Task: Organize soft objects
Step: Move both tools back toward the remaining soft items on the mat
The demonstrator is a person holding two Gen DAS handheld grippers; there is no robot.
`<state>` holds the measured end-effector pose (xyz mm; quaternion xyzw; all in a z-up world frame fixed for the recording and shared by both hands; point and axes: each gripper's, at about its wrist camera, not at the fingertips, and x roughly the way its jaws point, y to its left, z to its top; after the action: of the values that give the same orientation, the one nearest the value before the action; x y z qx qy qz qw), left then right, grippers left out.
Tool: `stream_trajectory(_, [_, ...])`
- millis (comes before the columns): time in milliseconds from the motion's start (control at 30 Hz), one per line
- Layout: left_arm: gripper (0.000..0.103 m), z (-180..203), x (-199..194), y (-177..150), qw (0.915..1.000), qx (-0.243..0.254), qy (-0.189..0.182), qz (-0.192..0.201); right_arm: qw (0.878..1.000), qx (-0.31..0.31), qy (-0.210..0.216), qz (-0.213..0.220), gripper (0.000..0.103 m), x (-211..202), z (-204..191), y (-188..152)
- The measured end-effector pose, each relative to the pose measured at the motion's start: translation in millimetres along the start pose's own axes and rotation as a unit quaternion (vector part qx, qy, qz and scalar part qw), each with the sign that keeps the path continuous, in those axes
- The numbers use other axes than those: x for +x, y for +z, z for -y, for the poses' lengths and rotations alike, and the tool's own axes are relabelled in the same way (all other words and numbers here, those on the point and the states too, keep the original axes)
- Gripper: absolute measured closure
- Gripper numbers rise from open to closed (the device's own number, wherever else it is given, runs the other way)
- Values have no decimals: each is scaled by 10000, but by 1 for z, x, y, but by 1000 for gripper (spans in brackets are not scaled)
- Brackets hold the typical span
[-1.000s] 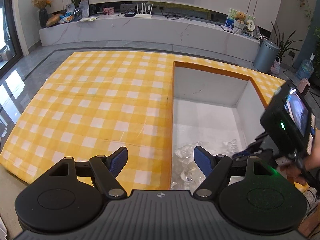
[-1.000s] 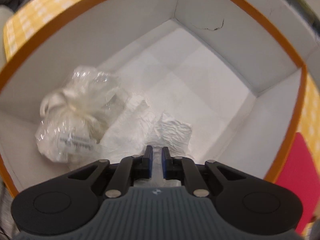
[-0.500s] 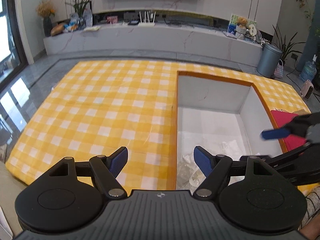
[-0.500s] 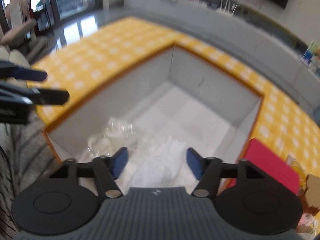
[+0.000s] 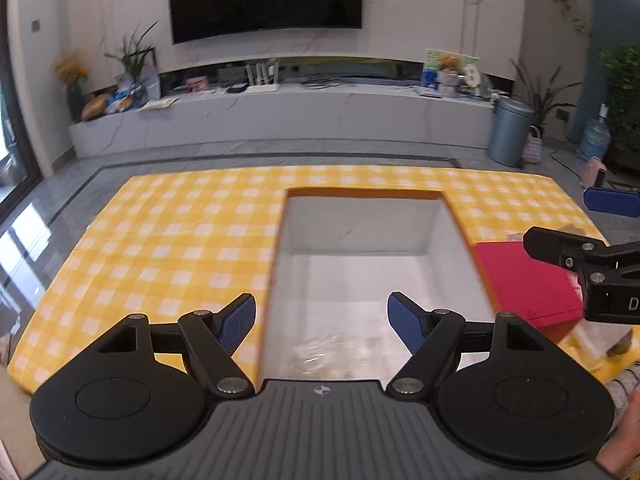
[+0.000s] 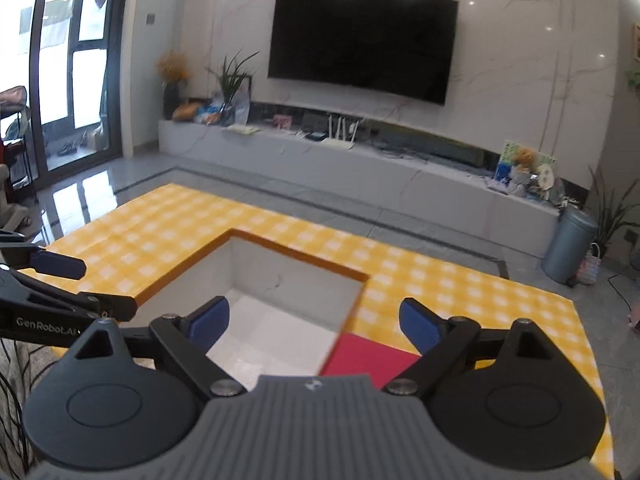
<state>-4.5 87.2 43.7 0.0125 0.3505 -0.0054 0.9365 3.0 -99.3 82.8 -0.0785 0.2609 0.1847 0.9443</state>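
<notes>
- My left gripper [image 5: 321, 322], jaws spread and empty, hangs over the near edge of the white bin [image 5: 360, 224].
- My right gripper [image 6: 314, 322], likewise spread, holds nothing.
- Clear-wrapped soft bundle [image 5: 324, 354] lies on the bin's near floor.
- Red pad [image 5: 524, 280] rests right of the bin on the checkered bench [image 5: 172, 240].

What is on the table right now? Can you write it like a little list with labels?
table cover: yellow checked cloth
bin: white box sunk into the table, orange rim
inside bin: clear plastic-wrapped bundle near the front, blurred
beside bin: red flat item on the cloth, right of the box
left gripper: open, empty, above the box's near edge
right gripper: open, empty, above the box's right edge and the red item
background: black TV, grey bin
</notes>
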Motion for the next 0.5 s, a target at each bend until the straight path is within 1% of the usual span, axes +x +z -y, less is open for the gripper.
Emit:
stream_trajectory(100, [14, 19, 1, 3, 9999, -33, -82, 81, 9998, 80, -200, 7, 11, -10, 18, -7])
stream_trajectory(267, [14, 55, 1, 3, 9988, 285, -353, 160, 9978, 591, -261, 172, 9, -27, 55, -22])
stream_trajectory(367, [14, 75, 5, 5, 9979, 409, -497, 86, 9956, 847, -331, 217, 9, -32, 73, -31])
stream_trajectory(500, [14, 99, 12, 5, 9962, 608, -629, -58, 9923, 1026, -658, 226, 8, -39, 98, -45])
